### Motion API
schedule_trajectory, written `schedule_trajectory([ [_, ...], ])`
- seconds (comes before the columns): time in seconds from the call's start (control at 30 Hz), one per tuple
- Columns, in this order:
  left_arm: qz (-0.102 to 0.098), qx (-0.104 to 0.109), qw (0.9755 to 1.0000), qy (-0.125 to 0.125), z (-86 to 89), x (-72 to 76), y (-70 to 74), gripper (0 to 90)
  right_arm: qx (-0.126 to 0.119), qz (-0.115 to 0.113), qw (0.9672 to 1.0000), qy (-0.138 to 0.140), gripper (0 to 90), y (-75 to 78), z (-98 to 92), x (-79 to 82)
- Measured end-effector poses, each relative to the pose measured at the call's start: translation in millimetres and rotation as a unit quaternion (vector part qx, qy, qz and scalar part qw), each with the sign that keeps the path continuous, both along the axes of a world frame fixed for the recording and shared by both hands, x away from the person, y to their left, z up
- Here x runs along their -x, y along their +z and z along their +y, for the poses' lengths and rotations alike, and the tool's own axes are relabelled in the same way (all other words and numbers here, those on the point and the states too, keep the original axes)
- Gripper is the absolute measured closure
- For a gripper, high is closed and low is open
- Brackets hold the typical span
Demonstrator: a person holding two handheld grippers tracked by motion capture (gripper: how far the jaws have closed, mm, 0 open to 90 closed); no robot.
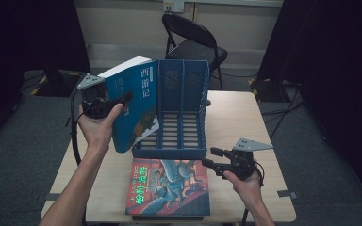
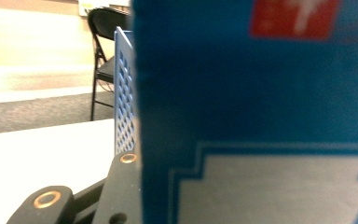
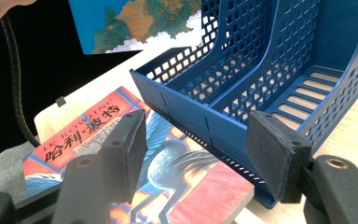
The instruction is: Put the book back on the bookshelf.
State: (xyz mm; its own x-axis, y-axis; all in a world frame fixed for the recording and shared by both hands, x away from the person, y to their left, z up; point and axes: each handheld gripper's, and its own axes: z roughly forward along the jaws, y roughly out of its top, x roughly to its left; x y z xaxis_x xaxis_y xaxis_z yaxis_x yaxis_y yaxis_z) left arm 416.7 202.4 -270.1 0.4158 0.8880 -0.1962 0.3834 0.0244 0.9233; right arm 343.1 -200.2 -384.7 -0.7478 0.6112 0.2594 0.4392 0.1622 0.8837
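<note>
My left gripper [image 1: 120, 100] is shut on a blue book [image 1: 134, 101] with a white title strip and holds it tilted in the air against the left side of a blue slotted file rack [image 1: 181, 110]. In the left gripper view the book's cover [image 2: 261, 116] stands right in front of the camera, and one black jaw lies beside its edge. A second book [image 1: 169, 186], red and blue, lies flat on the table in front of the rack. My right gripper [image 1: 213, 157] hovers open at the rack's front right corner. Its pads [image 3: 275, 151] have nothing between them.
The rack [image 3: 270, 70] has two empty compartments and stands mid-table on the pale wooden table [image 1: 235, 117]. A black folding chair [image 1: 193, 42] stands behind the table. Dark curtains hang on both sides. A black cable [image 1: 73, 127] trails from the left gripper.
</note>
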Motion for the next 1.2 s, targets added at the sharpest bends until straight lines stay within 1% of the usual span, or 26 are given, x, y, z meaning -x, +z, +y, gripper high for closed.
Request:
schedule_trajectory([
  [0.1,0.005,-0.010,0.9999,0.007,-4.1,-3.4,-0.9,62.0,0.005,0.003,1.0000,-0.007,37.9,-0.9,-1.3,-1.0],
  [0.17,0.008,-0.011,0.9998,0.016,-7.2,-5.6,-3.4,62.0,0.002,0.004,1.0000,-0.007,37.9,-1.1,-2.4,-1.3],
  [0.2,0.008,-0.014,0.9997,0.019,-8.7,-6.6,-5.0,62.1,0.002,0.004,1.0000,-0.008,37.8,-0.7,-3.5,-0.8],
  [0.23,0.009,-0.016,0.9997,0.019,-9.4,-7.6,-6.0,62.1,0.002,0.004,1.0000,-0.008,37.8,-0.7,-3.5,-0.8],
  [0.3,0.013,-0.026,0.9992,0.029,-12.4,-9.9,-8.5,62.1,0.000,0.003,1.0000,-0.008,37.8,-0.3,-4.2,-0.4],
  [0.37,0.012,-0.031,0.9989,0.034,-14.1,-11.3,-10.9,62.1,-0.002,0.004,1.0000,-0.007,37.8,-0.5,-4.7,-0.4],
  [0.4,0.016,-0.024,0.9990,0.035,-13.7,-14.0,-13.4,62.0,-0.002,0.005,1.0000,-0.008,37.7,-0.8,-4.8,-0.3],
  [0.43,0.016,-0.024,0.9990,0.035,-13.7,-14.0,-13.4,62.0,-0.002,0.005,1.0000,-0.008,37.7,-0.8,-4.8,-0.3],
  [0.47,0.019,-0.019,0.9990,0.036,-13.3,-14.9,-14.0,62.0,-0.002,0.005,1.0000,-0.006,37.7,-1.3,-4.8,-0.7],
  [0.5,0.016,-0.013,0.9989,0.042,-13.5,-15.3,-15.1,62.0,-0.001,0.006,1.0000,-0.007,37.7,-1.4,-4.8,-0.8],
  [0.57,0.012,-0.013,0.9987,0.048,-15.2,-17.5,-15.7,62.0,-0.003,0.006,1.0000,-0.006,37.7,-1.5,-4.8,-1.0],
  [0.6,0.008,-0.016,0.9984,0.053,-16.6,-18.7,-16.1,62.0,-0.003,0.006,1.0000,-0.006,37.7,-1.5,-4.6,-1.0],
  [0.63,0.009,-0.015,0.9980,0.061,-17.9,-20.1,-16.6,62.0,-0.003,0.006,1.0000,-0.005,37.8,-1.6,-4.3,-1.1],
  [0.73,0.008,0.000,0.9970,0.077,-18.9,-24.6,-20.5,62.0,-0.002,0.006,1.0000,-0.005,37.7,-1.6,-4.0,-1.1],
  [0.77,0.007,0.005,0.9963,0.085,-19.2,-26.8,-22.3,62.1,-0.002,0.006,1.0000,-0.005,37.7,-1.7,-4.2,-1.2],
  [0.8,0.006,0.008,0.9961,0.088,-19.4,-28.0,-23.3,62.0,-0.001,0.007,1.0000,-0.005,37.6,-2.1,-4.4,-1.6],
  [0.83,0.002,0.009,0.9958,0.092,-20.4,-29.2,-24.7,62.1,-0.001,0.006,1.0000,-0.005,37.6,-2.5,-4.6,-1.8],
  [0.9,-0.002,0.004,0.9954,0.096,-23.6,-30.8,-25.4,62.0,-0.001,0.009,1.0000,-0.004,37.7,-3.3,-4.9,-2.2],
  [1.03,0.002,0.016,0.9948,0.100,-27.1,-36.2,-27.4,62.0,-0.001,0.010,0.9999,-0.005,37.7,-3.7,-5.5,-2.6],
  [1.07,-0.001,0.017,0.9946,0.103,-28.3,-36.8,-28.4,62.0,-0.001,0.009,0.9999,-0.005,37.7,-3.6,-5.8,-2.6],
  [1.17,-0.005,0.008,0.9936,0.113,-32.7,-38.5,-31.4,62.0,-0.002,0.008,0.9999,-0.006,37.7,-3.4,-6.8,-2.3],
  [1.2,-0.005,0.004,0.9936,0.112,-33.4,-39.1,-32.1,62.0,-0.001,0.008,0.9999,-0.006,37.8,-3.5,-6.9,-2.3],
])
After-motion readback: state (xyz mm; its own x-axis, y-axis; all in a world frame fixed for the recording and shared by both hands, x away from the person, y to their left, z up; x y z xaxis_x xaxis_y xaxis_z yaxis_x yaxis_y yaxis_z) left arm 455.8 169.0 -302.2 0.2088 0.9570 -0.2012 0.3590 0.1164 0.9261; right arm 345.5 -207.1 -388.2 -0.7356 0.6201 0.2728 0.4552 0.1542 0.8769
